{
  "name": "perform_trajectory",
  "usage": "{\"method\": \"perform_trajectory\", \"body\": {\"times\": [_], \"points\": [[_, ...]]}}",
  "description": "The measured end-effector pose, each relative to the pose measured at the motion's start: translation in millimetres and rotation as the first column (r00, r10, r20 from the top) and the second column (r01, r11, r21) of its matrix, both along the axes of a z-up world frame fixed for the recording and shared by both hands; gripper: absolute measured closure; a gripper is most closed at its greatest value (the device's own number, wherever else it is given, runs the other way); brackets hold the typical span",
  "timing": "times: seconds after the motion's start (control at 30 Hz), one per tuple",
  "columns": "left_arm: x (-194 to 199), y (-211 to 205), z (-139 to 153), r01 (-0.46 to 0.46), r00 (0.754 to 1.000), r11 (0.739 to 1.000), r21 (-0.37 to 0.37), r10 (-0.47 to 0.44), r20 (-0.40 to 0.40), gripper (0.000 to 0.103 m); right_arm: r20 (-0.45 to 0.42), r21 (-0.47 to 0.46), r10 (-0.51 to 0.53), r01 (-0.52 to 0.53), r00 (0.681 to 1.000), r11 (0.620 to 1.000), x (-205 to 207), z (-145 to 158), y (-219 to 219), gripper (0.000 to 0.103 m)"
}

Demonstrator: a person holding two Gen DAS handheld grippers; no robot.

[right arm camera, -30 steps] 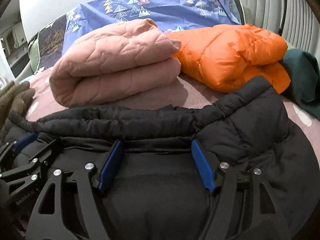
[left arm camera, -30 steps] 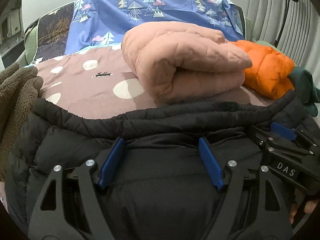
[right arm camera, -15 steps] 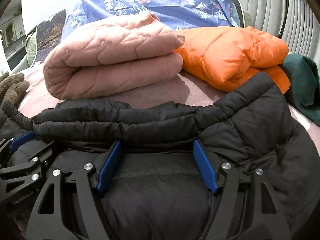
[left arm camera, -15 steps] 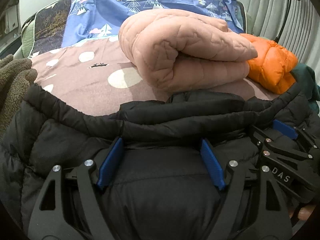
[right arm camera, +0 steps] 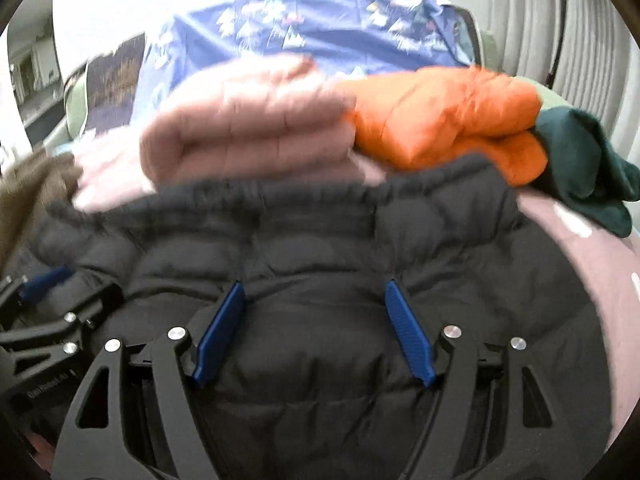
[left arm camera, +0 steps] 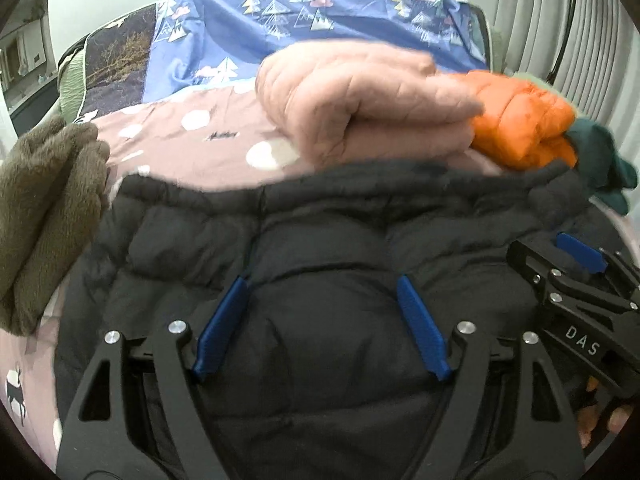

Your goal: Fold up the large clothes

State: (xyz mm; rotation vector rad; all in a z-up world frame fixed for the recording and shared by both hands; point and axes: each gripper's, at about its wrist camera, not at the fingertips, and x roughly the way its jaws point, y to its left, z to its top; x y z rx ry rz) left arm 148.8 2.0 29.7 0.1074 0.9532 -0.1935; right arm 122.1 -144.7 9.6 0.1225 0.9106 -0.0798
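black puffer jacket (left arm camera: 320, 248): lies bunched on the pink dotted bedspread (left arm camera: 192, 140), just in front of a folded pink quilted coat (left arm camera: 360, 100) and orange jacket (right arm camera: 440, 120). left gripper (left arm camera: 320, 328) and right gripper (right arm camera: 312, 328) stand side by side, jaws spread wide with padded cloth bulging between them; whether the pads pinch it cannot be told. judged light, soft, slippery-shelled; best taken at the stitched hem or seams.

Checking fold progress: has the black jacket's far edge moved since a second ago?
Yes. The black jacket edge has moved toward the pink jacket, now overlapping its base.
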Motion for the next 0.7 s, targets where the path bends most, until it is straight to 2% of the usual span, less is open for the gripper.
{"method": "perform_trajectory", "body": {"times": [0.1,0.23,0.3,0.4,0.57,0.63,0.7], "points": [[-1,-3,-21,0.026,1.000,1.000,0.017,-0.026,0.006,0.020,-0.015,-0.020,0.013,-0.013,1.000,1.000,5,-17,4,0.028],[7,-3,-27,0.022,1.000,1.000,0.016,-0.022,-0.014,0.020,-0.033,-0.055,0.010,-0.012,0.999,0.998,12,-21,8,0.027],[5,-3,-26,0.023,1.000,1.000,0.022,-0.023,-0.006,0.020,-0.019,-0.073,0.014,-0.015,1.000,0.997,10,-17,10,0.027],[-3,2,-16,0.025,1.000,1.000,-0.003,-0.025,0.007,0.022,0.014,-0.039,0.020,-0.020,1.000,0.999,-6,-1,4,0.027],[-37,12,19,0.053,0.998,0.996,-0.066,-0.051,0.039,0.023,0.057,0.027,0.017,-0.019,0.998,0.999,-46,25,0,0.027],[-47,11,18,0.065,0.997,0.996,-0.058,-0.063,0.040,0.023,0.042,-0.006,0.030,-0.030,0.999,1.000,-51,20,6,0.027],[-49,9,4,0.060,0.998,0.998,-0.031,-0.059,0.020,0.022,0.009,-0.051,0.041,-0.041,0.999,0.998,-52,-3,13,0.025]]}}
